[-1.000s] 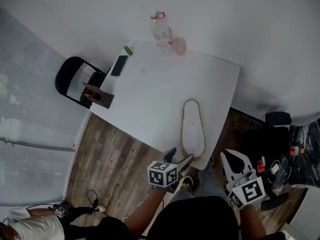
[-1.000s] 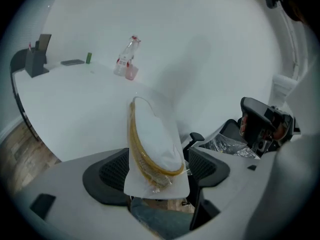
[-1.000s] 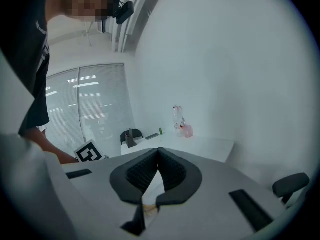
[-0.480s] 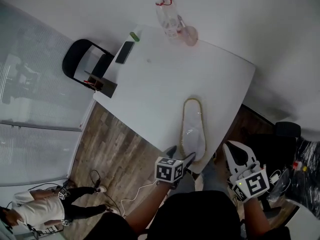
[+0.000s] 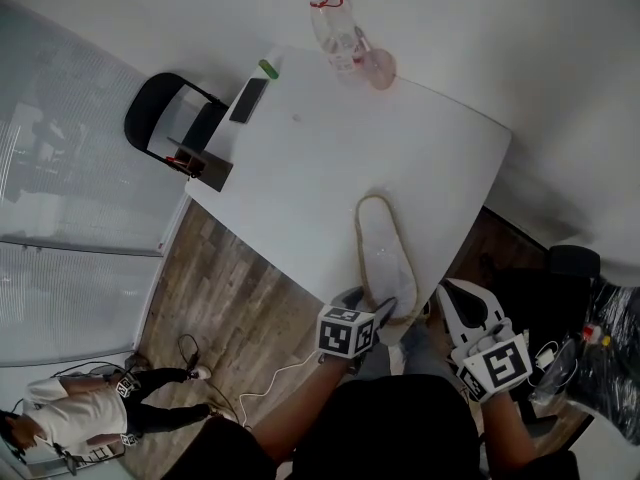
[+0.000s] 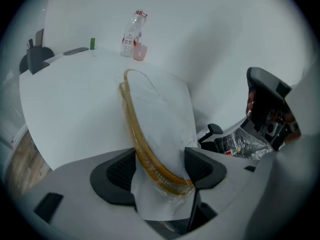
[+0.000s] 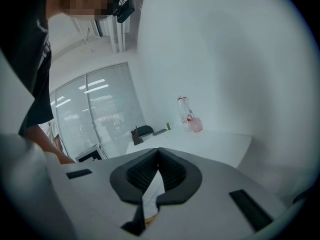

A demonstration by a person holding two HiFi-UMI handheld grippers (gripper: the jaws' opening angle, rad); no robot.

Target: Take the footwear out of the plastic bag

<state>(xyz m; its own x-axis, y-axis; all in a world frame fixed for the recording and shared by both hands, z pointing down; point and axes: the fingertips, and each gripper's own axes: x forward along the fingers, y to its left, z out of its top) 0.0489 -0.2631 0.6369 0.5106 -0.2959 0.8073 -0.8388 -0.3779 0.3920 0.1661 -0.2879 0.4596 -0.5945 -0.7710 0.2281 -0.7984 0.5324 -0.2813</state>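
Since half a second ago the slipper (image 5: 385,258) has swung: its far end now leans toward the upper left of the head view, while its near end hangs over the edge of the white surface (image 5: 300,158) at lower centre. It is still inside the clear plastic bag (image 6: 165,204). Our left tool (image 5: 375,306) has just been closing, and in its own view the pads grip the bagged slipper on edge. Our right tool (image 5: 452,290) sits just right of the slipper's near end, off the surface, with its jaws pressed together.
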